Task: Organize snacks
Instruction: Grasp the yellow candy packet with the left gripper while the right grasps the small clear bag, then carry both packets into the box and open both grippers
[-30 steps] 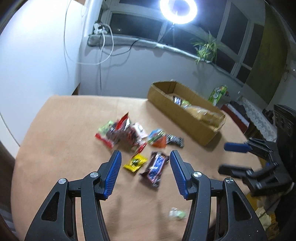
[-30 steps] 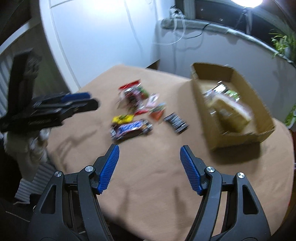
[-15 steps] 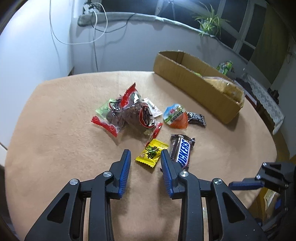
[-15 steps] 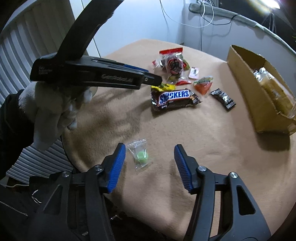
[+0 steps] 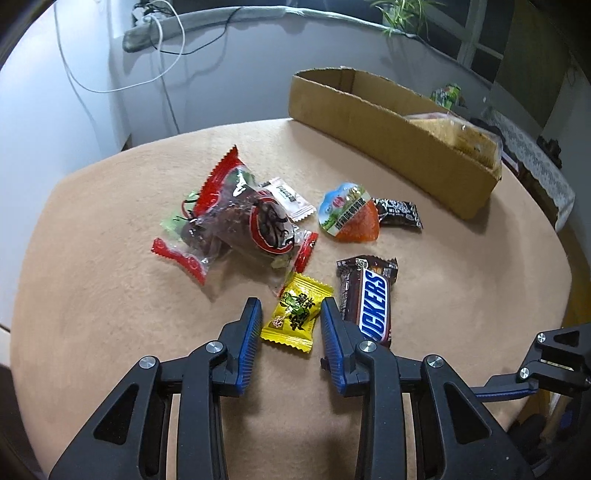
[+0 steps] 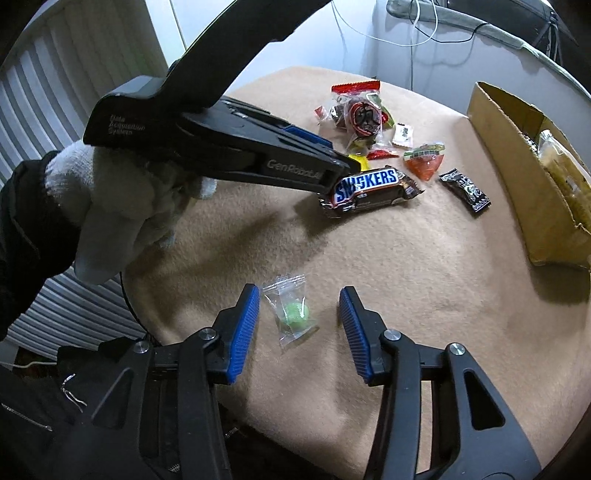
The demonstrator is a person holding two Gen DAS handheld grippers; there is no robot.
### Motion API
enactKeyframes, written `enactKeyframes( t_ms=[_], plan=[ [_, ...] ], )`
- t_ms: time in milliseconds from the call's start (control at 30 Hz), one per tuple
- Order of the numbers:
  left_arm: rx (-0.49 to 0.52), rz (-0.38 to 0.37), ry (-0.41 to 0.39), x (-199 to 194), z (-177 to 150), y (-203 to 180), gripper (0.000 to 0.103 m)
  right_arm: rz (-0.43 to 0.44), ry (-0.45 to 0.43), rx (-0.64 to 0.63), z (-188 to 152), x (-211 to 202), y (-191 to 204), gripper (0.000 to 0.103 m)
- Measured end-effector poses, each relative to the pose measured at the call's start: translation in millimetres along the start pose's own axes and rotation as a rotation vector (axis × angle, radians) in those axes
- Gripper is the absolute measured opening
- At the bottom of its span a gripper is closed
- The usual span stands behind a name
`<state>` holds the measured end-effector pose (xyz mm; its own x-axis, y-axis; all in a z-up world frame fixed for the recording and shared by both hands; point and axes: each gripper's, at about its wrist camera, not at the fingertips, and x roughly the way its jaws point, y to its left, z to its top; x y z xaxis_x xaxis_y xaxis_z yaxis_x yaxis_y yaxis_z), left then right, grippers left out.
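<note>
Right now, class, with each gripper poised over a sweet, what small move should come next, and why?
Probably close both. The left gripper straddles the yellow wrapped candy; the right gripper, whose jaws have just been closing, brackets the clear packet with a green sweet. Neither looks pinched yet.

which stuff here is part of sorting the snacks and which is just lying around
Job: yellow candy between the left gripper's jaws; green candy between the right gripper's; Snickers bar; orange jelly cup; cardboard box.

Lying about: white cable; plant.
</note>
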<state>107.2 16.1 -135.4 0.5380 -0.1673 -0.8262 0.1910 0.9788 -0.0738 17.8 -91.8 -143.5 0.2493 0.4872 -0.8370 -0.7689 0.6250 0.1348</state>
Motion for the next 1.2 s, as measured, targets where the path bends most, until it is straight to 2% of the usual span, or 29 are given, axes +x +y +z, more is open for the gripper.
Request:
enactKeyframes(
  t_ms=[233, 300, 333, 367, 667, 1200],
  plan=[
    [0.031, 0.008, -0.003, 3, -2, -1, 0.029, -0.015, 0.01, -0.029, -2, 4, 3, 0.041],
    [0.034, 0.009, -0.007, 2, -3, -1, 0.026, -0.024, 0.01, -0.033, -1, 5, 3, 0.034],
    [0.036, 0.01, -0.009, 2, -3, -2, 0.026, -0.029, 0.008, -0.033, -1, 4, 2, 0.027],
    [0.037, 0.013, -0.01, 2, -3, -2, 0.025, -0.03, 0.007, -0.031, -1, 5, 2, 0.026],
    [-0.007, -0.001, -0.032, -5, -9, 0, 0.025, -0.025, -0.009, -0.005, 0, 1, -4, 0.025],
    [-0.1, -0.008, -0.107, -35, -18, 12, 0.025, -0.057, -0.088, 0.092, -1, -31, -30, 0.025]
  ],
)
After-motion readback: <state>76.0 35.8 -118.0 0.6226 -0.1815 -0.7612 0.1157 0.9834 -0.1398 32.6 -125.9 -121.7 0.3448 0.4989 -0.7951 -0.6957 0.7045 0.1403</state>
